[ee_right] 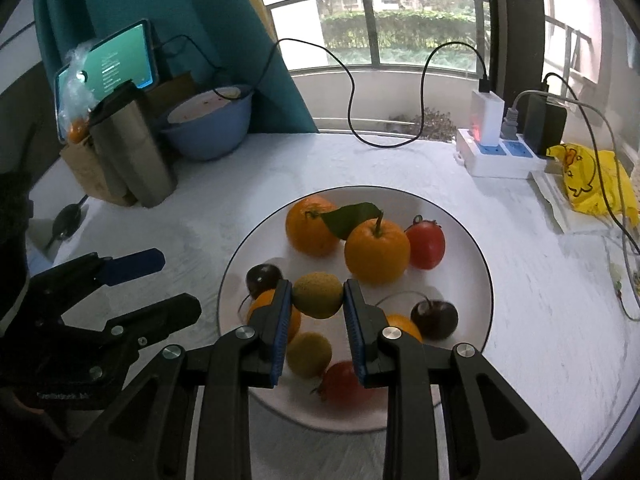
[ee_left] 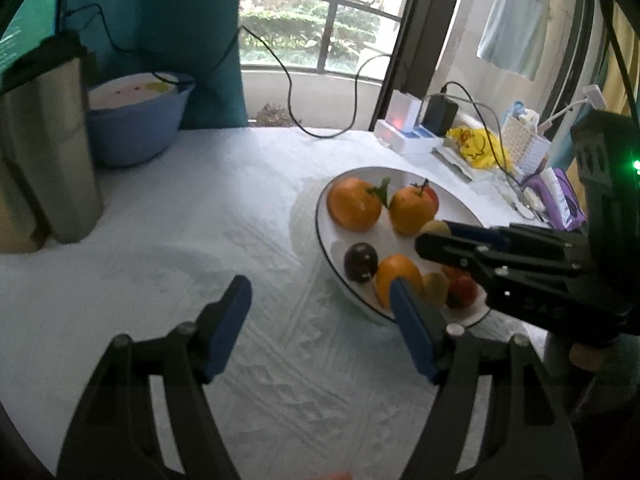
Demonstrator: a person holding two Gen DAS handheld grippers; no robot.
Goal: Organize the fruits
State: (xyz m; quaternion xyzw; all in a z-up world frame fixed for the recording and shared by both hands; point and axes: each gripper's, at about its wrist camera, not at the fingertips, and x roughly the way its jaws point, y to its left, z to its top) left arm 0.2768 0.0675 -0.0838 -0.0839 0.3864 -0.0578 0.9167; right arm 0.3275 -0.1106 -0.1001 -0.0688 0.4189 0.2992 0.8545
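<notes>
Right gripper (ee_right: pixel 317 300) closed narrow on yellow-green fruit (ee_right: pixel 318 295), over plate (ee_right: pixel 476 256); whether lifted clear, cannot tell. Left gripper (ee_left: pixel 320 320) wide, empty, over cloth (ee_left: pixel 180 220) beside plate. All fruit on one plate: oranges (ee_right: pixel 377 251), tomatoes (ee_right: pixel 426 244), dark fruits (ee_right: pixel 435 319), second yellow-green one (ee_right: pixel 309 354). No sorted group visible; task looks early, most sorting left

White textured table (ee_right: pixel 400 160). Landmark: white plate (ee_right: pixel 476 256), dark rim, mid-table, fruit on it. Far-left of plate: steel tumbler (ee_right: pixel 134 148) against a brown box (ee_right: pixel 86 172); blue basin (ee_right: pixel 210 128) just right of those. Far-right of plate: white power strip (ee_right: pixel 496 160). Right of plate: yellow bag (ee_right: pixel 592 184) on a white tray (ee_right: pixel 556 204).
</notes>
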